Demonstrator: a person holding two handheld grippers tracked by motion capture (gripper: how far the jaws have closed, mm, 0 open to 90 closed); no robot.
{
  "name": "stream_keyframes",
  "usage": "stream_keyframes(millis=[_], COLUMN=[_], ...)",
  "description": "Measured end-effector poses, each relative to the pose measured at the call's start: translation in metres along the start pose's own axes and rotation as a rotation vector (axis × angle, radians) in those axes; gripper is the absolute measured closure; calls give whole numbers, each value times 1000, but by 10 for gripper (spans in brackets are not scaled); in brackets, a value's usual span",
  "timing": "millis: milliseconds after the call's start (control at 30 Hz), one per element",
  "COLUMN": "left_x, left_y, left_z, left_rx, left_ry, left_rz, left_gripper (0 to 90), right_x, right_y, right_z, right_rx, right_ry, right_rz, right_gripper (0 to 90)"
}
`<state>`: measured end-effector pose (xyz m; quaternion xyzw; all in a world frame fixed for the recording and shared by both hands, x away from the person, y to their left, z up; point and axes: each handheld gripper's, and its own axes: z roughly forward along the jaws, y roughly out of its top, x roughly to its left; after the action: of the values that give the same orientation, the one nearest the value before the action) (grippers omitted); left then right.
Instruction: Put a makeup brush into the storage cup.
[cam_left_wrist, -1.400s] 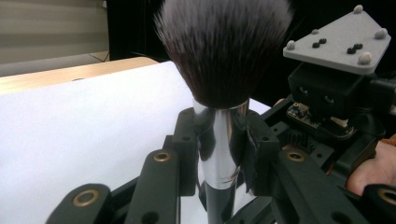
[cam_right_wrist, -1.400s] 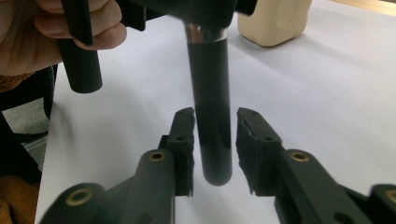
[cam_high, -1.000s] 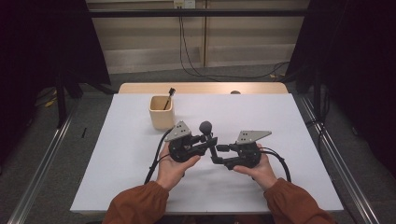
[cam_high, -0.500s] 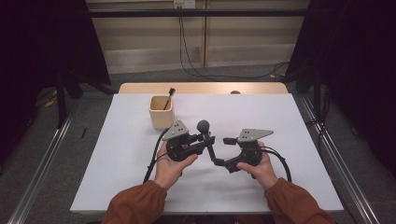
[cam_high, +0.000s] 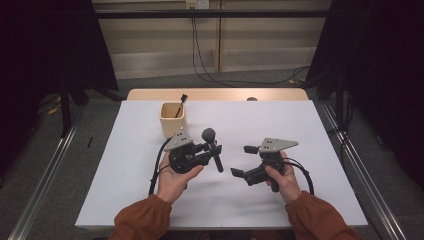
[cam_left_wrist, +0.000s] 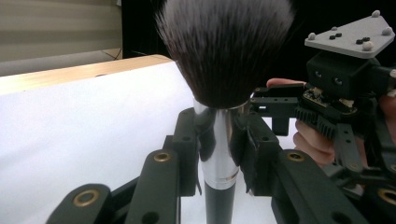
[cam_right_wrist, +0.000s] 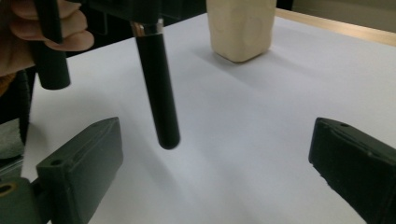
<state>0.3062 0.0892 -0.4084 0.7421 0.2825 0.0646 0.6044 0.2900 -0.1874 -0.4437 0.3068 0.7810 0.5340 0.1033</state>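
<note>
One brush (cam_high: 212, 148) pinched upright-tilted in left gripper (cam_high: 207, 150); right gripper (cam_high: 246, 161) jaws just opened, spread empty, beside brush handle.

The right tool (cam_right_wrist: 219, 172) has its jaws wide apart above the white table (cam_right_wrist: 261, 116). A black brush handle (cam_right_wrist: 161, 100) hangs down between them and touches neither. A beige cup (cam_right_wrist: 240, 28) stands further behind.

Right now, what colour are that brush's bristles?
Dark brown-black with whitish tips on the brush, best in the left gripper view.
</note>
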Motion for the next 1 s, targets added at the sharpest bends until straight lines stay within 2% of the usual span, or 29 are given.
stream_keyframes(millis=[333, 533, 667, 767, 867, 933, 1000], left_x=[2, 4, 3, 3, 5, 7, 10], left_y=[-1, 0, 1, 2, 2, 3, 4], left_z=[-8, -12, -18, -23, -26, -28, -32], left_rx=[11, 20, 20, 26, 30, 28, 28], left_ry=[6, 3, 1, -2, 6, 11, 20], left_rz=[-6, -2, -1, 9, 7, 3, 1], left_gripper=[707, 707, 707, 707, 708, 708, 708], right_x=[-1, -3, -5, -6, -7, -7, -5], right_y=[-6, -12, -16, -19, -21, -22, -24], right_z=[-12, -22, -29, -34, -39, -43, -48], right_rx=[-29, -90, -107, -125, -141, -148, -160], right_ry=[-45, -100, -128, -174, -186, -172, -185], right_rz=[25, 40, 60, 53, 66, 69, 72], right_gripper=[30, 32, 38, 45, 45, 41, 38])
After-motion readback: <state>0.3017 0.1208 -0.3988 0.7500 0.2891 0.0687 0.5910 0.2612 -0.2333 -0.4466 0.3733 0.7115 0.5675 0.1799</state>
